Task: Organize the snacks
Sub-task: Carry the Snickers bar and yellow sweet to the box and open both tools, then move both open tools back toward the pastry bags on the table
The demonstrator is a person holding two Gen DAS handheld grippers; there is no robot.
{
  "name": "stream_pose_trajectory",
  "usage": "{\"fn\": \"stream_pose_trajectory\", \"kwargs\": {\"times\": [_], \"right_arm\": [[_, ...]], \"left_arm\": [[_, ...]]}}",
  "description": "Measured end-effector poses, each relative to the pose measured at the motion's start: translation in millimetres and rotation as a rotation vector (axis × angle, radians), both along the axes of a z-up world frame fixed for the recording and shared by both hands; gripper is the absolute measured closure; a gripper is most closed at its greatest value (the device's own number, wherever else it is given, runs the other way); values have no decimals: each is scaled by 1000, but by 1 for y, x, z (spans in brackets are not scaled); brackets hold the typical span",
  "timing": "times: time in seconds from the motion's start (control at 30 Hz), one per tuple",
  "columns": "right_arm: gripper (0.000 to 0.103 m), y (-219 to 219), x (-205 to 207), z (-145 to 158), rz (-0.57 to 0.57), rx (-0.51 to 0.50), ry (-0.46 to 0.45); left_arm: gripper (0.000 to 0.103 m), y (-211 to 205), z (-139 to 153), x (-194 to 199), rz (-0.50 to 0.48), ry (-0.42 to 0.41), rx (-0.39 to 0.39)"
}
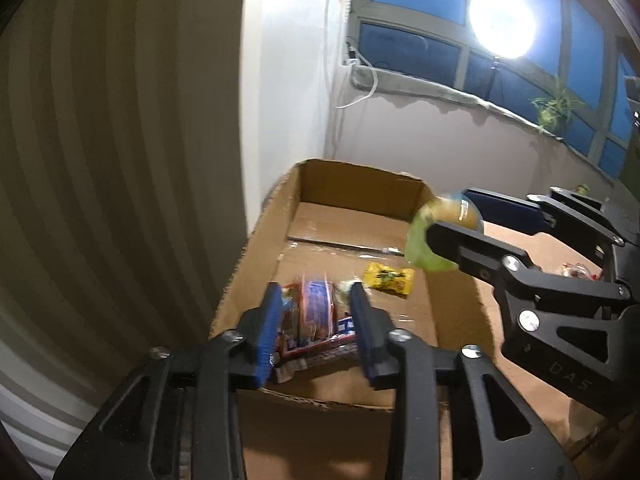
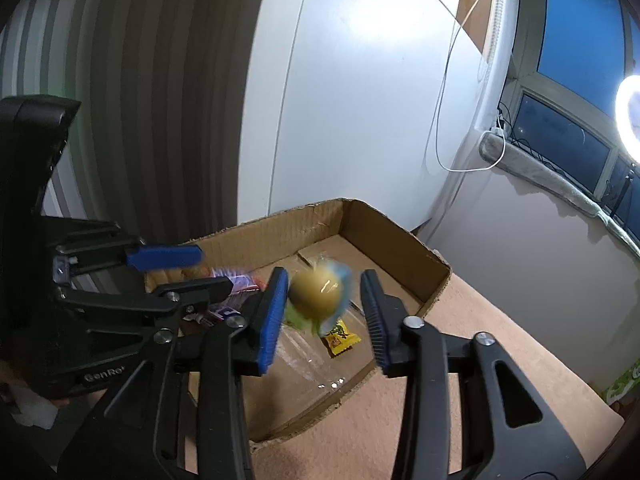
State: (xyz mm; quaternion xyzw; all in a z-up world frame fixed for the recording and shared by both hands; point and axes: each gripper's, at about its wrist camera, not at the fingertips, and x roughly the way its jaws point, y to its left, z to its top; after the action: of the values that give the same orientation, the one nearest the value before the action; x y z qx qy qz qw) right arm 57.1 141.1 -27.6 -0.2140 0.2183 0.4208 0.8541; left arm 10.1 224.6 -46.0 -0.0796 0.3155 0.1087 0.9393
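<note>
Two handheld grippers hover over an open cardboard box (image 2: pixel 396 240) of snacks on a tan surface.

The left gripper (image 1: pixel 316 320) has its blue pads parted around a blurred red-and-blue snack packet (image 1: pixel 316 312); whether either pad touches the packet is unclear. The right gripper (image 2: pixel 324 312) is also partly open, with a round yellow-green wrapped snack (image 2: pixel 316 294), blurred, in the gap near its left pad, apparently loose. A small yellow sachet (image 2: pixel 340 336) lies on the box floor.

brown cardboard box (image 2: pixel 394 236), yellow packet (image 2: pixel 340 334), blue-padded black tongs (image 2: pixel 325 314).
</note>
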Motion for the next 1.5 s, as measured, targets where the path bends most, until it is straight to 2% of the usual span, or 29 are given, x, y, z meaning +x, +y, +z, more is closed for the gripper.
{"fn": "stream_pose_trajectory", "kwargs": {"times": [0.07, 0.43, 0.57, 0.87, 1.0, 1.27, 1.5], "right_arm": [[63, -2, 1, -1, -6, 2, 3], [63, -12, -11, 8, -30, 18, -18], [54, -20, -15, 13, -49, 43, -21], [53, -44, -30, 20, -81, 54, -34], [44, -69, -37, 18, -122, 71, -19], [44, -117, -50, 4, -183, 80, 23], [44, -176, -52, -4, -272, 101, 53]], "left_arm": [[50, 2, 1, -2, 16, -5, 8], [46, -1, 8, -6, 29, -24, 16], [46, -4, 12, -9, 29, -29, 21], [43, -23, 25, -15, 4, -45, 47], [40, -37, 31, -18, -12, -55, 60], [40, -72, 38, -16, -65, -57, 85], [39, -120, 36, -6, -160, -37, 95]]}}
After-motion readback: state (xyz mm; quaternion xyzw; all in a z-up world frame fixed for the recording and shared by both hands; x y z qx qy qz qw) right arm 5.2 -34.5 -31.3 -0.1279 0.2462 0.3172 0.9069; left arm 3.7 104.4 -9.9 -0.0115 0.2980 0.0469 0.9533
